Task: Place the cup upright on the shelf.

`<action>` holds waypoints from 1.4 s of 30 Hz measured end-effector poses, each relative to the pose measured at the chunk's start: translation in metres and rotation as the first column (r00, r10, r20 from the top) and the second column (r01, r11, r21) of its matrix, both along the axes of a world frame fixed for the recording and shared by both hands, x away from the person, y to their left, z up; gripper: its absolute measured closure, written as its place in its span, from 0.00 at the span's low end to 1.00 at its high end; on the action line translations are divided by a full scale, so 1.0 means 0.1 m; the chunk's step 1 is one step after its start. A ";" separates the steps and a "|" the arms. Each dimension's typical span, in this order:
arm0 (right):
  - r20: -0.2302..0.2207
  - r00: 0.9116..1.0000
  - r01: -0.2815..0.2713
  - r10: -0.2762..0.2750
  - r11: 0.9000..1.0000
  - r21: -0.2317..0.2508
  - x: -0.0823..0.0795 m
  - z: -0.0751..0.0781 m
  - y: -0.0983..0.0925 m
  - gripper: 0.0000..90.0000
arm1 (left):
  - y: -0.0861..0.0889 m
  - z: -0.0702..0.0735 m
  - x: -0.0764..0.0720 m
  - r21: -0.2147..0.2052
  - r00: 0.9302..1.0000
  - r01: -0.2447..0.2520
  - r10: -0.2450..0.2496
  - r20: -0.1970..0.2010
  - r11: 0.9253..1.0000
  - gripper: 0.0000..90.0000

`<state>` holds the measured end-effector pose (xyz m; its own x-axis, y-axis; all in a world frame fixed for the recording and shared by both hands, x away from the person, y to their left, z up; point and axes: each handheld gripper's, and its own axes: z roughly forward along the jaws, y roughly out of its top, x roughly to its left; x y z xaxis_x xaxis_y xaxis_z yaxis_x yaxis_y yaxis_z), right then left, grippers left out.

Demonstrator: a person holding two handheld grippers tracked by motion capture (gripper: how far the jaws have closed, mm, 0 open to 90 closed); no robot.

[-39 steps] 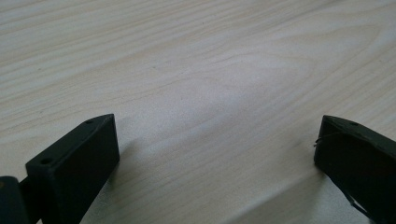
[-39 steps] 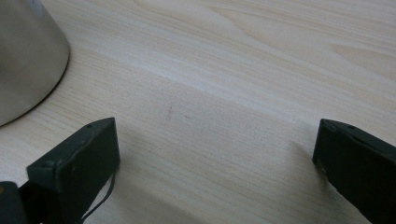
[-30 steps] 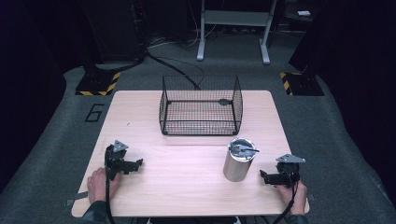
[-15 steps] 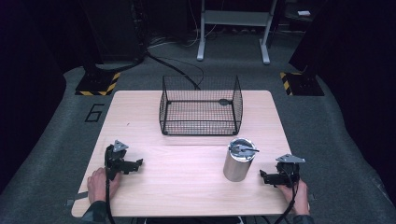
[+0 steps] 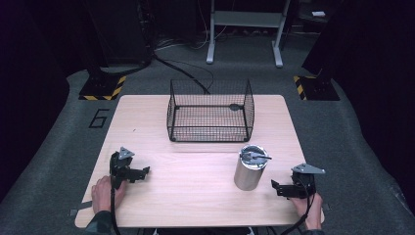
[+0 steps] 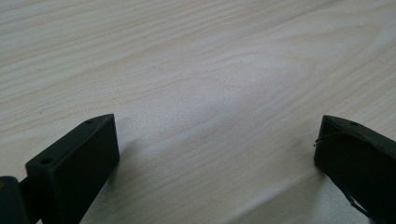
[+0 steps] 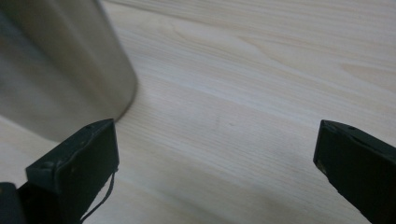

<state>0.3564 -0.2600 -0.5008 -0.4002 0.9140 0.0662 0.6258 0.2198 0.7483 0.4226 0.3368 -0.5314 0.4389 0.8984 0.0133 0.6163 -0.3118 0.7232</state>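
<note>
Steel cup (image 5: 249,168) stands upright on the worktop (image 5: 195,191), front-right, w/ the wire basket (image 5: 210,110) behind it. Right gripper (image 5: 277,187) sits just beside the cup, jaws wide open, nothing in them. Left gripper (image 5: 143,171) well apart, jaws open too.

The left gripper (image 6: 217,154) points down at a pale, light-grained wooden table top (image 6: 201,70). Its two black, blocky jaws stand wide apart, one at each lower corner, with bare wood between them. Each jaw throws a soft shadow on the wood just beside it.
</note>
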 end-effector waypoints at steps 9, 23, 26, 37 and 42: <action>0.033 0.995 -0.092 0.092 0.996 0.017 -0.19 0.21 0.18 0.00 | 0.00 0.01 0.00 0.004 1.000 0.004 -0.004 -0.009 1.000 0.00; 0.076 0.978 -0.197 0.195 0.980 0.022 -0.29 0.45 0.43 0.00 | 0.00 0.01 0.00 0.004 1.000 0.004 -0.004 -0.009 1.000 0.00; 0.084 0.975 -0.209 0.206 0.978 0.028 -0.29 0.47 0.47 0.00 | 0.00 0.01 0.00 0.003 1.000 0.004 -0.004 -0.009 1.000 0.00; 0.109 0.968 -0.234 0.228 0.971 0.045 -0.28 0.51 0.61 0.00 | 0.00 0.01 0.00 0.003 1.000 0.004 -0.004 -0.009 1.000 0.00; 0.126 0.964 -0.240 0.234 0.970 0.034 -0.23 0.55 0.67 0.00 | 0.00 0.01 0.00 0.003 1.000 0.004 -0.004 -0.009 1.000 0.00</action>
